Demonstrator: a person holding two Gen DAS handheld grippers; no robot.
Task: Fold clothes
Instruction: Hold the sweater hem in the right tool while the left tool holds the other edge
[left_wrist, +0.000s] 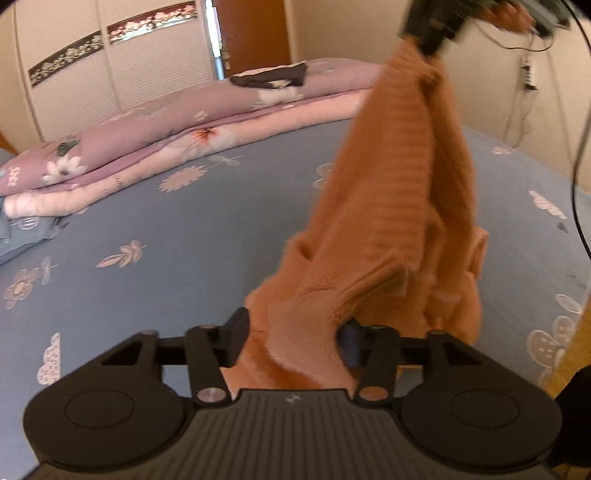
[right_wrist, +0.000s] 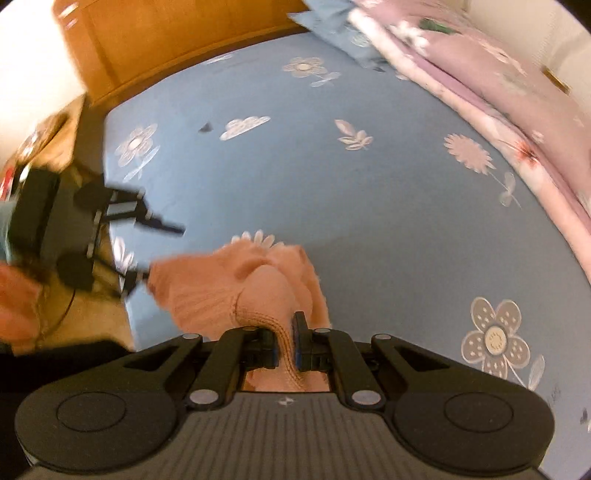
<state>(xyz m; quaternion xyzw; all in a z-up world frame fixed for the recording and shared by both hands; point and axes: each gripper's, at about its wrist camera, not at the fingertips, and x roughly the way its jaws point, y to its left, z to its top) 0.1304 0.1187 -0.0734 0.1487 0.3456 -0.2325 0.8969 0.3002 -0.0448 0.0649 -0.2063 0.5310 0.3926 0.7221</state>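
Observation:
An orange knit sweater (left_wrist: 391, 206) hangs in the air over the blue flowered bed sheet (left_wrist: 184, 240). My right gripper (right_wrist: 284, 341) is shut on a fold of the sweater (right_wrist: 258, 280) and holds it up; it shows at the top of the left wrist view (left_wrist: 432, 33). My left gripper (left_wrist: 291, 339) has its jaws wide apart around the sweater's lower part, with cloth lying between the fingers. In the right wrist view my left gripper (right_wrist: 162, 251) shows at the left with its fingers spread, one finger touching the sweater's edge.
A folded pink and purple flowered quilt (left_wrist: 184, 122) lies along the far side of the bed, with a dark garment (left_wrist: 273, 75) on it. A wooden headboard (right_wrist: 177, 40) and a blue pillow (right_wrist: 340, 33) are at one end. Cables (left_wrist: 580, 147) hang at the right.

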